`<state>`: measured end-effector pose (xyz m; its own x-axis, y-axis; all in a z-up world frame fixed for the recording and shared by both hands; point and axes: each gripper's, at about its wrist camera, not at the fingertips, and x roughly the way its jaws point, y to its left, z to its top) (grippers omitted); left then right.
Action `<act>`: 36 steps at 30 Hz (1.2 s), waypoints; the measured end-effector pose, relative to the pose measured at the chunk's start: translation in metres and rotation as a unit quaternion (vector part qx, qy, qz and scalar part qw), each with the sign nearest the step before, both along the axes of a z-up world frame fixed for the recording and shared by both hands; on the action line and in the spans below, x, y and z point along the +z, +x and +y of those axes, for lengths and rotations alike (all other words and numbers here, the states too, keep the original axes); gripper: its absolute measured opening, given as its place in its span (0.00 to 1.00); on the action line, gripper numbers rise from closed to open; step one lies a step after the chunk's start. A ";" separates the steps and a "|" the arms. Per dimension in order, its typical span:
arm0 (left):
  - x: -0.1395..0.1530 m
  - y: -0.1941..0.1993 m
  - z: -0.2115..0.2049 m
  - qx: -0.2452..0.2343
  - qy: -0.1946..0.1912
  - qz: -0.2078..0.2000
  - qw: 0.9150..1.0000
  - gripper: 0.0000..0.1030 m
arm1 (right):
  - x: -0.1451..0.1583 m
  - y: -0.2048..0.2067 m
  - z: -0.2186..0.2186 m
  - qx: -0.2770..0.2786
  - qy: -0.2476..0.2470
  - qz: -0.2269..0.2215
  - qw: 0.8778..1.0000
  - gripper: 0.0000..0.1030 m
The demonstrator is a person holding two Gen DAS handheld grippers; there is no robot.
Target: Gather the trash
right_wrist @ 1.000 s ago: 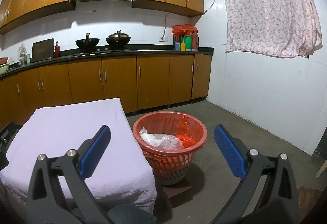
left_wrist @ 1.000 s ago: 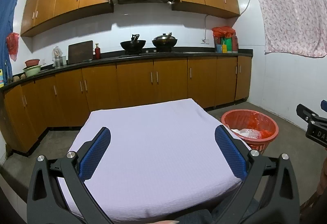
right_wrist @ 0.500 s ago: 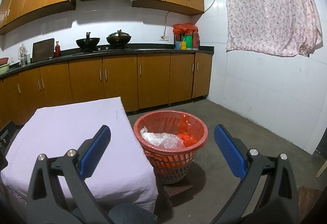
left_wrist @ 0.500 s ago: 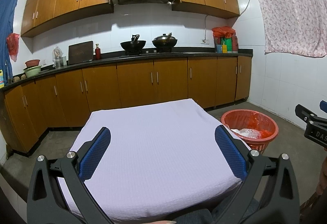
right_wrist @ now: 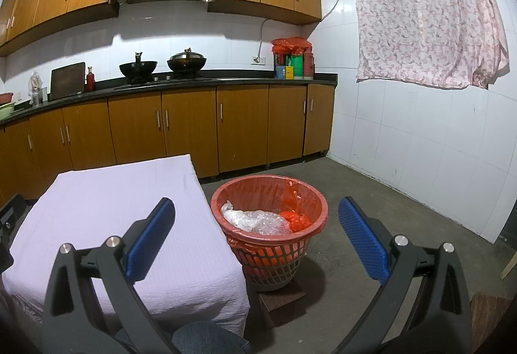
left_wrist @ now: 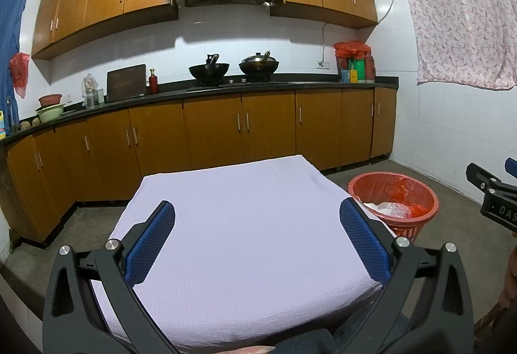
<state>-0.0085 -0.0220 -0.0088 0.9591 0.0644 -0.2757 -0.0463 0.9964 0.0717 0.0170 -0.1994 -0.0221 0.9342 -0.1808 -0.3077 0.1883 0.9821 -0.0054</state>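
Observation:
A red mesh trash basket (right_wrist: 269, 218) with a red liner stands on the floor right of the table; it holds crumpled clear plastic (right_wrist: 255, 219) and a red bag (right_wrist: 295, 221). In the left wrist view the basket (left_wrist: 394, 202) sits past the table's right edge. My left gripper (left_wrist: 257, 241) hangs open over the lilac tablecloth (left_wrist: 245, 224) with nothing between its blue pads. My right gripper (right_wrist: 257, 239) is open too, held just short of the basket, empty. The right gripper's body (left_wrist: 494, 198) shows at the left view's right edge.
Brown kitchen cabinets (left_wrist: 226, 131) and a black counter with two woks (left_wrist: 232, 69) line the back wall. A white tiled wall with a hanging floral cloth (right_wrist: 426, 14) closes the right side. A small brown block (right_wrist: 281, 292) lies under the basket on the grey concrete floor.
Both views have shifted only slightly; the right gripper has edged a little nearer the basket. Both grippers stay open and empty.

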 end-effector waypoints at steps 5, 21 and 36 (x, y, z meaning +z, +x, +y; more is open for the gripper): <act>0.000 0.000 0.000 0.000 0.000 0.001 1.000 0.98 | 0.001 -0.001 -0.001 -0.001 0.001 0.000 1.000 0.96; 0.000 -0.001 0.000 0.000 0.000 0.001 1.000 0.98 | 0.001 -0.001 -0.001 -0.001 0.001 -0.001 1.000 0.96; -0.001 -0.002 -0.001 -0.001 -0.001 0.003 1.000 0.98 | 0.000 -0.003 0.000 -0.002 0.003 0.000 1.000 0.96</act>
<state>-0.0107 -0.0235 -0.0100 0.9574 0.0623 -0.2819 -0.0440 0.9965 0.0707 0.0145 -0.1996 -0.0219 0.9334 -0.1835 -0.3085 0.1930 0.9812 0.0004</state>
